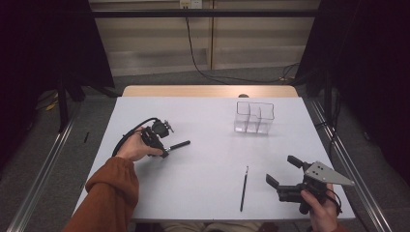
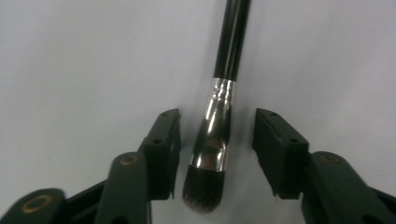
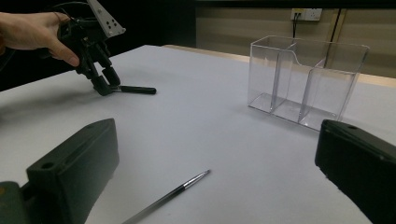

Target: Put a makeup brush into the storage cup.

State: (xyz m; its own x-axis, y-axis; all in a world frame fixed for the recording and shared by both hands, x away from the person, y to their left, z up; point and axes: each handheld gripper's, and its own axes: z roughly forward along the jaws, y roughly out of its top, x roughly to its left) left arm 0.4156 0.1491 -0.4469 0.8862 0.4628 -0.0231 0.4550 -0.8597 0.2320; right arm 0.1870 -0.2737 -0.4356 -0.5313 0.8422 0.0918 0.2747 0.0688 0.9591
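A thick makeup brush (image 2: 218,140) with a black handle, silver ferrule and dark bristles lies flat on the white table (image 1: 208,159). My left gripper (image 2: 218,116) is open, with one jaw on each side of the ferrule and a gap at both sides. From above, the left gripper (image 1: 165,151) sits at the table's left, with the brush handle (image 1: 181,144) sticking out to the right. My right gripper (image 1: 282,169) is open and holds nothing at the front right. A thin brush (image 1: 244,188) lies just left of it, seen also as the thin brush (image 3: 173,193) between the right jaws.
A clear three-part organizer (image 1: 254,117) stands at the back right of the table, and in the right gripper view the organizer (image 3: 303,79) is empty. A person's hand (image 3: 32,30) holds the left gripper (image 3: 105,84). Metal rails run along both table sides.
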